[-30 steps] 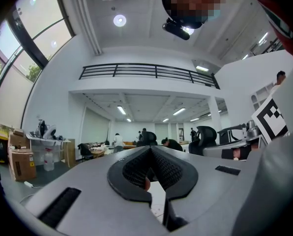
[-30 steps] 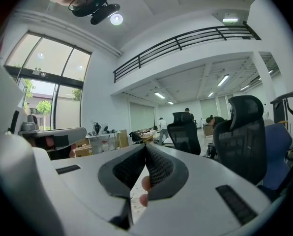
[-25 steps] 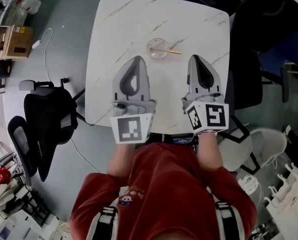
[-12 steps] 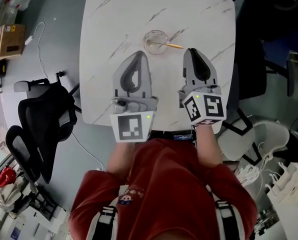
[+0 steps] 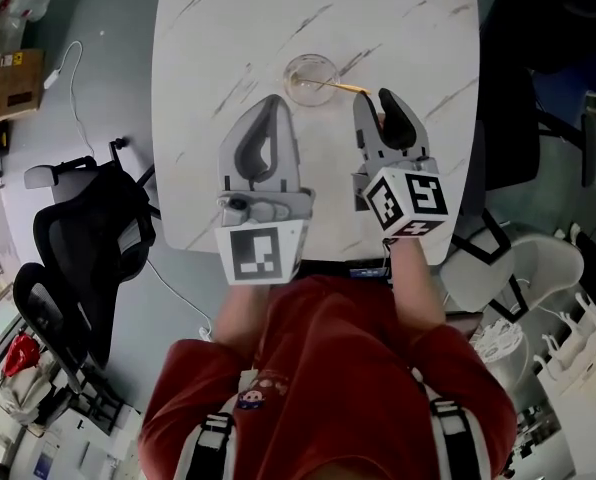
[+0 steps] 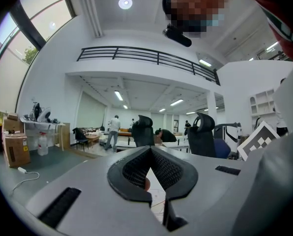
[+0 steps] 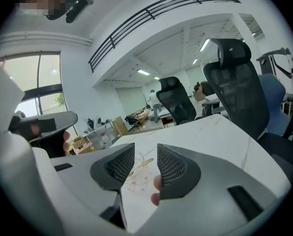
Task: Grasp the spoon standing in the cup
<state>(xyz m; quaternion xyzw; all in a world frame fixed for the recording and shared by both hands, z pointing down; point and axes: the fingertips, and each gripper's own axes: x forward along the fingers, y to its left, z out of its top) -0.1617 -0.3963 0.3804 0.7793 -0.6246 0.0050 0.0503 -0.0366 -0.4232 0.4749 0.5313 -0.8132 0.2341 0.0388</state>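
A clear glass cup (image 5: pixel 311 78) stands on the white marble table (image 5: pixel 218 28), and a spoon (image 5: pixel 344 87) with a yellow handle leans out of it to the right. My right gripper (image 5: pixel 376 102) hovers just short of the handle's end, its jaws opening with nothing between them. In the right gripper view the cup (image 7: pixel 135 177) and the spoon (image 7: pixel 143 162) show through the gap of that gripper (image 7: pixel 145 157). My left gripper (image 5: pixel 271 105) is shut and empty, a little nearer than the cup and to its left. Its pads meet at the tips (image 6: pixel 150 150).
A black office chair (image 5: pixel 88 238) stands left of the table, with a cardboard box (image 5: pixel 10 83) farther left. A dark chair (image 5: pixel 523 118) is at the table's right side, a pale one (image 5: pixel 538 278) lower right. The table's near edge (image 5: pixel 193 240) lies under my grippers.
The right gripper's jaws have gone from shut to open, and it has moved forward toward the spoon's handle. The left gripper has stayed shut beside it.
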